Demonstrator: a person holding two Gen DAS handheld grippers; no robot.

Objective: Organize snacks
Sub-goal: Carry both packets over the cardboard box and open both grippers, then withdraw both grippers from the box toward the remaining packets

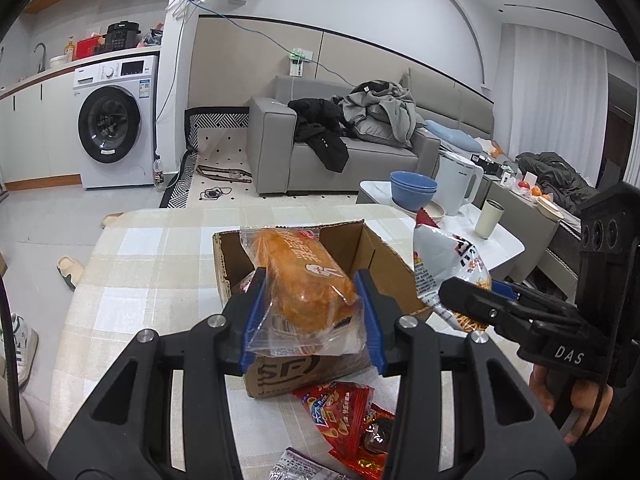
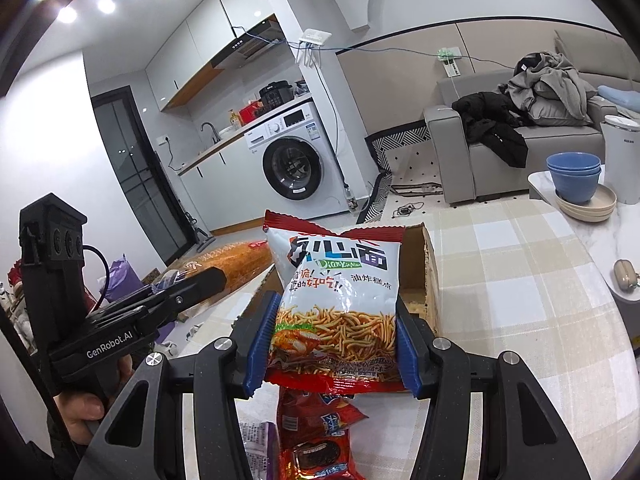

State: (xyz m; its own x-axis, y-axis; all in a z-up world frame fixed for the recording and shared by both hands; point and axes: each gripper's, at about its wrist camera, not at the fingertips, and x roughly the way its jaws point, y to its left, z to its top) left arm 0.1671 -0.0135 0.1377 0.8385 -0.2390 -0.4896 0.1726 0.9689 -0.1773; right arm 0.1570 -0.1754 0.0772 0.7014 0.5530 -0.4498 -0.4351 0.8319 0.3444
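My bread pack (image 1: 308,280) hides most of the box (image 1: 384,264) floor. The red packets (image 1: 340,416) on the bench (image 1: 152,264) run off the bottom edge, half behind my left hand-held gripper (image 1: 310,320). Their small print is unreadable.

A table (image 1: 160,264) under a beige-and-white checked cloth carries the snacks. On it, toward the far side, sits an open cardboard box (image 1: 384,264), its flaps up. Nearer, just in front of the box, lie a red snack packet (image 1: 340,412), a dark cookie packet (image 1: 378,436) partly over it, and to the left a purple-and-white wrapper (image 1: 296,468) at the near edge. To the right stands a white side table (image 2: 540,184) with stacked blue bowls (image 2: 574,178) on pale plates (image 2: 600,204).
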